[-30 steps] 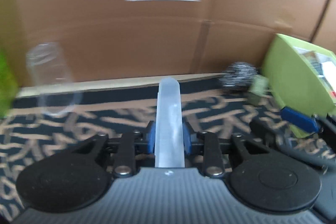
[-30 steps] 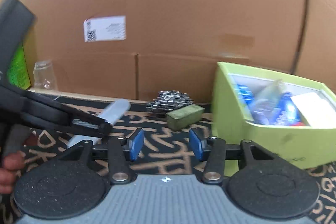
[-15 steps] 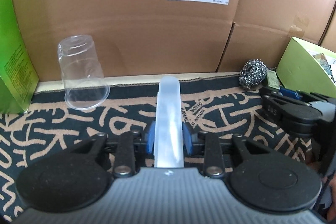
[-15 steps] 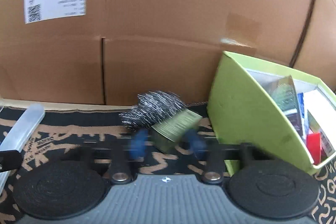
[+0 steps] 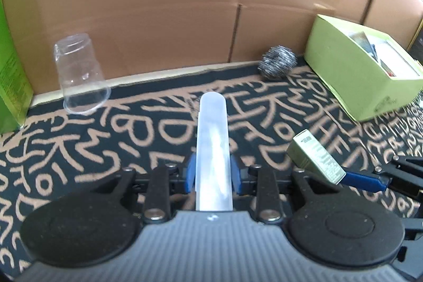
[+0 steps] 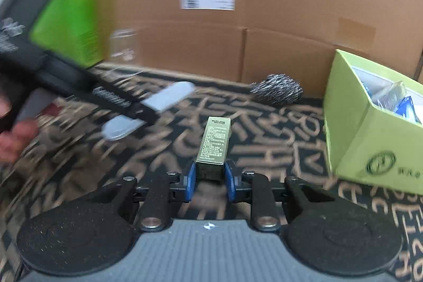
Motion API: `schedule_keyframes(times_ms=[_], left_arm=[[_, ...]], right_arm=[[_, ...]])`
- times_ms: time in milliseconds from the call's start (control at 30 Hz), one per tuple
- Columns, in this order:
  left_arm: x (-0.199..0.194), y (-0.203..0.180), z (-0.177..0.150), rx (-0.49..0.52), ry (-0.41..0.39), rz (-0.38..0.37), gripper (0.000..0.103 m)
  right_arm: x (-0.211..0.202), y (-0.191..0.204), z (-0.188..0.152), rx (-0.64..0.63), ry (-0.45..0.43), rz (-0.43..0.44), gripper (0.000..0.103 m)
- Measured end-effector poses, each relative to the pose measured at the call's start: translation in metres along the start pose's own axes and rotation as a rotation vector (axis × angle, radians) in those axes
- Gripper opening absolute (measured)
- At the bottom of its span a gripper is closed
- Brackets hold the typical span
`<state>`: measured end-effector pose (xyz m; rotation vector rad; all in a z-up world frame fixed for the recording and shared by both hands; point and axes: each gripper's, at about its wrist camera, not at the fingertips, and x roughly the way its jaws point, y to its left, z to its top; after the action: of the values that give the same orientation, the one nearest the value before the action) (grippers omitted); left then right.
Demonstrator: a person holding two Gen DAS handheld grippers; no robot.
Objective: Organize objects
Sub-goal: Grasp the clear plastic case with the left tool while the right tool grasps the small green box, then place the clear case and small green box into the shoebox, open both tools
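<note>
My left gripper (image 5: 212, 173) is shut on a long frosted translucent plastic case (image 5: 212, 147) that sticks straight out ahead, above the patterned mat. My right gripper (image 6: 210, 177) is shut on a small olive-gold box (image 6: 215, 147) and holds it above the mat. The same olive-gold box (image 5: 316, 157) shows at the right in the left wrist view, held by a blue finger (image 5: 363, 180). The left gripper with the case (image 6: 169, 95) shows blurred at the left of the right wrist view.
A light green box (image 5: 351, 73) with several packets stands at the right, also in the right wrist view (image 6: 370, 134). A steel wool scrubber (image 5: 277, 62) lies by the cardboard wall (image 5: 185, 17). An upturned clear cup (image 5: 79, 70) and a bright green carton (image 5: 10, 78) stand at the left.
My right gripper has closed on the olive-gold box by the scrubber and pulled it back off the mat. My left gripper still holds the case and has shifted its view.
</note>
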<state>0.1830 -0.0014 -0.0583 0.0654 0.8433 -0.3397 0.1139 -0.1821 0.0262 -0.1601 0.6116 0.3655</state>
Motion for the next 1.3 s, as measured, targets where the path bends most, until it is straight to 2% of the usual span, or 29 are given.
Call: schedule_keyframes(times_ms=[67, 133, 200, 300, 367, 433, 467, 600, 767, 867, 1033, 1200, 1300], left_arm=[[0.000, -0.005, 0.004, -0.006, -0.007, 0.017, 0.047], [0.003, -0.009, 0.007, -0.010, -0.004, 0.035, 0.047], [0.005, -0.013, 0.006, -0.002, 0.003, 0.037, 0.047], [0.010, -0.014, 0.004, 0.029, 0.004, 0.065, 0.042], [0.009, -0.017, 0.002, 0.040, 0.006, 0.069, 0.029], [0.006, -0.018, 0.001, 0.035, 0.017, 0.065, 0.027], [0.005, -0.020, 0.001, 0.026, 0.021, 0.064, 0.027], [-0.012, -0.032, 0.008, 0.007, -0.024, -0.015, 0.027], [-0.044, -0.075, 0.040, 0.081, -0.131, -0.140, 0.027], [-0.052, -0.109, 0.064, 0.128, -0.181, -0.198, 0.027], [-0.045, -0.174, 0.098, 0.184, -0.222, -0.254, 0.027], [-0.018, -0.228, 0.127, 0.182, -0.211, -0.291, 0.027], [0.005, -0.250, 0.136, 0.200, -0.196, -0.277, 0.027]], right_arm=[[-0.007, 0.003, -0.002, 0.004, -0.009, 0.012, 0.028], [-0.005, 0.004, 0.001, 0.014, -0.026, 0.017, 0.041], [-0.002, 0.004, 0.005, 0.022, -0.036, -0.004, 0.049], [0.005, 0.003, 0.010, 0.025, -0.061, -0.011, 0.050], [0.012, 0.002, 0.011, 0.027, -0.057, 0.001, 0.048], [0.021, 0.002, 0.007, 0.028, -0.018, 0.006, 0.029], [0.020, 0.001, 0.005, 0.039, -0.028, 0.015, 0.026], [0.002, -0.004, 0.001, 0.108, -0.069, 0.034, 0.026], [-0.041, -0.030, 0.004, 0.175, -0.186, 0.018, 0.026], [-0.068, -0.054, 0.011, 0.189, -0.267, -0.063, 0.026], [-0.093, -0.106, 0.017, 0.208, -0.353, -0.280, 0.026], [-0.090, -0.159, 0.015, 0.207, -0.392, -0.465, 0.026], [-0.076, -0.187, 0.018, 0.220, -0.375, -0.506, 0.026]])
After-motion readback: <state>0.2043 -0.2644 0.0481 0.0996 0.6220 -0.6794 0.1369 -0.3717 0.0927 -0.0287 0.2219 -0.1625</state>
